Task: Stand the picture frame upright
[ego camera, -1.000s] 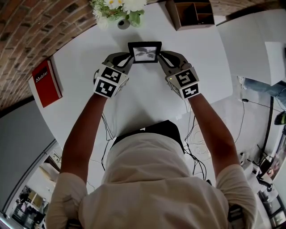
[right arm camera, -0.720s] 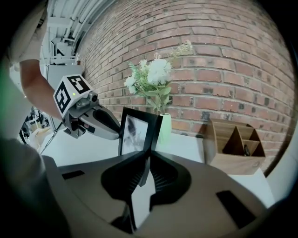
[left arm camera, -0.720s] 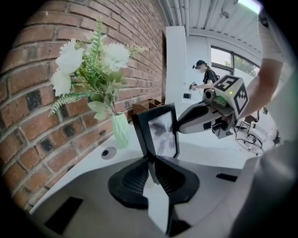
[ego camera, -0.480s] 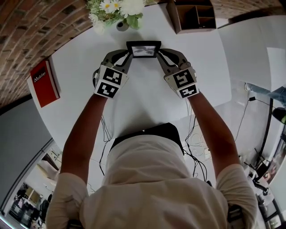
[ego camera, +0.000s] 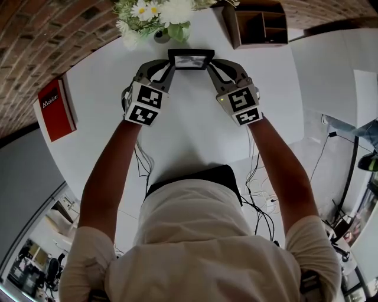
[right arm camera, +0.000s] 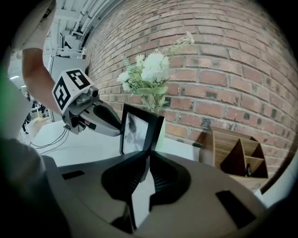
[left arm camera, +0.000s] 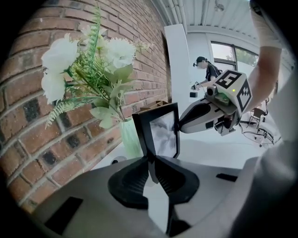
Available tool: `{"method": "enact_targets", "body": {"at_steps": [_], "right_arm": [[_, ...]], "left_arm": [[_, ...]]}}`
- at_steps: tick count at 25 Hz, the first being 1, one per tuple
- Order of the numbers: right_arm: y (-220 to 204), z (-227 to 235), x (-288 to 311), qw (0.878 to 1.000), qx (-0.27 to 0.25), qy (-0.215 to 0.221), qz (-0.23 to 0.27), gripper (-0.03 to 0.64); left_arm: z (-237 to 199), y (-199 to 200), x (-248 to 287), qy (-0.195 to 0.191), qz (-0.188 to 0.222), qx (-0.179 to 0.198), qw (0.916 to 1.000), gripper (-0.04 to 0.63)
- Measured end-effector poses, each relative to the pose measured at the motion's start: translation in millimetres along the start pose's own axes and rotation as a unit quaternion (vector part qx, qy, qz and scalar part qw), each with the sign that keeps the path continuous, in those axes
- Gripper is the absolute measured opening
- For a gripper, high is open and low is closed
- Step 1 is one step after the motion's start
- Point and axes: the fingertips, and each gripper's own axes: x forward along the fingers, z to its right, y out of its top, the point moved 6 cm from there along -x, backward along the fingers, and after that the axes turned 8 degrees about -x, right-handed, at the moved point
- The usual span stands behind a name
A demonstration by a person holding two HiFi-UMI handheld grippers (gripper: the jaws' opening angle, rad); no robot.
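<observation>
Arms outstretched, left claw (ego camera: 169, 62) and right claw (ego camera: 211, 62) both clamped, tips converging.

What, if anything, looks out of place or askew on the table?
Nothing stands out. The picture frame is held nearly upright by its side edges, gripped by the left gripper and right gripper, in front of the flowers.

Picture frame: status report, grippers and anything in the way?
Left gripper shut on picture frame left edge, right gripper shut on its right edge. Frame upright between them. Flower vase close behind, apart.
</observation>
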Motion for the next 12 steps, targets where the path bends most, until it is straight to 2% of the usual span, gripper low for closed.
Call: {"method": "enact_targets", "body": {"at_steps": [12], "right_arm": [[-0.6, 7.1, 15.4, 0.998, -0.058, -0.020, -0.001, 0.035]], "left_arm": [[-1.8, -9.1, 12.4, 0.016, 0.004, 0.012, 0.9998, 0.037]]}}
